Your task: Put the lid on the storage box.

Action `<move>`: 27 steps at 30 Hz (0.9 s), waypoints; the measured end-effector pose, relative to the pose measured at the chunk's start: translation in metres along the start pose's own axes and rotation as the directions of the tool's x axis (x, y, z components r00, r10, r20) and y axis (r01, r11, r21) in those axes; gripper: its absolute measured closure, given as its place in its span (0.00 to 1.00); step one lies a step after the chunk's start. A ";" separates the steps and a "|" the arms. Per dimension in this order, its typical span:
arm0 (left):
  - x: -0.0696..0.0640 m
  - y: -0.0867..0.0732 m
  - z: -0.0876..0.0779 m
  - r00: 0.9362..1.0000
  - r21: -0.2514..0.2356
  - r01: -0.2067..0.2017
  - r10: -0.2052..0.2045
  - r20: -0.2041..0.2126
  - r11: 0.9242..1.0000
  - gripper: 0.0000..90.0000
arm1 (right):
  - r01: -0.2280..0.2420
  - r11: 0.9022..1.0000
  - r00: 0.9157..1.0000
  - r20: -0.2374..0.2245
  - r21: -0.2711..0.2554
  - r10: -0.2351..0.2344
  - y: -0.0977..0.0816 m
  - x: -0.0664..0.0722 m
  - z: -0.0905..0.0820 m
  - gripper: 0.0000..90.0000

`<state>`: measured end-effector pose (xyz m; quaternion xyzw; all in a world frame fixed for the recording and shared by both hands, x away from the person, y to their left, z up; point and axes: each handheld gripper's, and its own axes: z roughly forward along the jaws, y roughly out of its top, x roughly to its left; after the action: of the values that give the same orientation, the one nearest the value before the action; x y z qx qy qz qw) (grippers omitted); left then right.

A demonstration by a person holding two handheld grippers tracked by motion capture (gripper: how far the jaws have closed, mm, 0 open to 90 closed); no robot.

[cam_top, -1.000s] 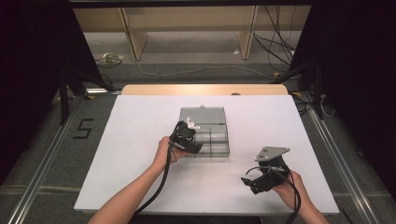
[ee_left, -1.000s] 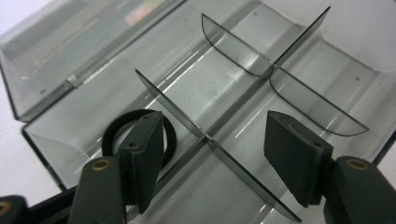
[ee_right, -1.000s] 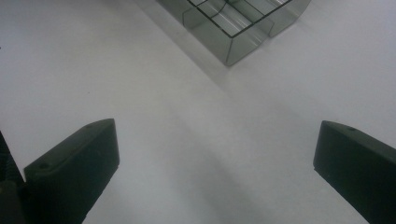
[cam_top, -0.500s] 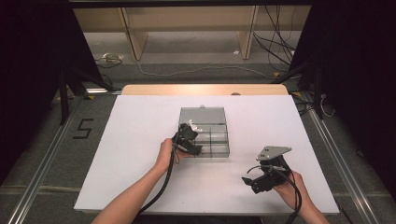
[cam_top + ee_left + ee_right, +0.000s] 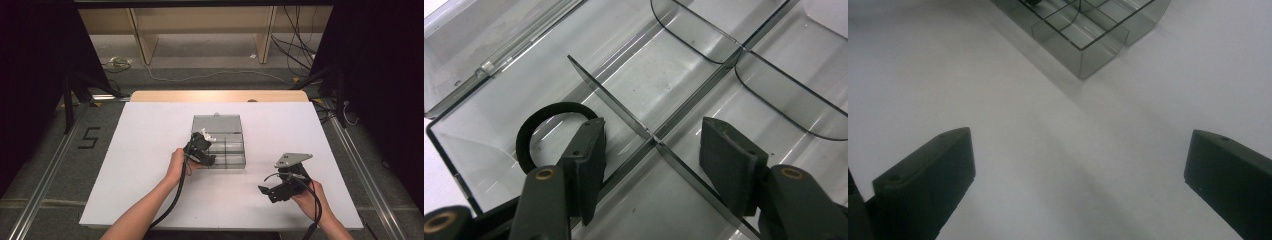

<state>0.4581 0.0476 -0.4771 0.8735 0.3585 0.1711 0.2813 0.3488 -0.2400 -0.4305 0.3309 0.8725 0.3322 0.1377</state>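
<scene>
The left gripper (image 5: 651, 150) hangs inside the clear divided box (image 5: 218, 141), its jaws half apart and just now narrowing, with nothing pressed between the pads. They straddle the thin divider wall (image 5: 611, 107) instead of the black hair band (image 5: 549, 131), which lies flat on the floor of the corner compartment, at about nine o'clock from the jaw gap in the left gripper view. The left pad covers part of the band's ring, so I cannot tell for sure whether it touches it.

To pick the band cleanly, the jaws should shift toward nine o'clock so both pads clear the divider, then one pad should drop inside the ring and the other outside before closing. Closing here would likely pinch the divider and drag the box.

The right gripper (image 5: 280, 189) rests wide apart and empty over the white table (image 5: 150, 150), at about four o'clock from the box in the high view; it could steady the box's near wall.
</scene>
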 end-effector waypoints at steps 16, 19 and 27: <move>-0.001 -0.001 0.000 1.000 -0.011 -0.024 0.024 0.003 1.000 0.49 | -0.004 1.000 1.000 0.019 -0.010 0.004 0.023 -0.018 0.025 0.01; -0.001 0.000 -0.001 0.999 -0.007 -0.042 0.042 0.003 0.999 0.50 | -0.006 1.000 1.000 0.026 -0.007 0.007 0.028 -0.024 0.033 0.02; -0.003 0.000 -0.001 0.998 -0.014 -0.070 0.070 0.004 0.997 0.53 | -0.051 0.998 0.998 0.035 -0.021 0.052 0.041 -0.043 0.049 0.05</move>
<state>0.4558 0.0461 -0.4767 0.8840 0.3258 0.1813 0.2820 0.4231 -0.2220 -0.4382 0.3579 0.8577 0.3384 0.1477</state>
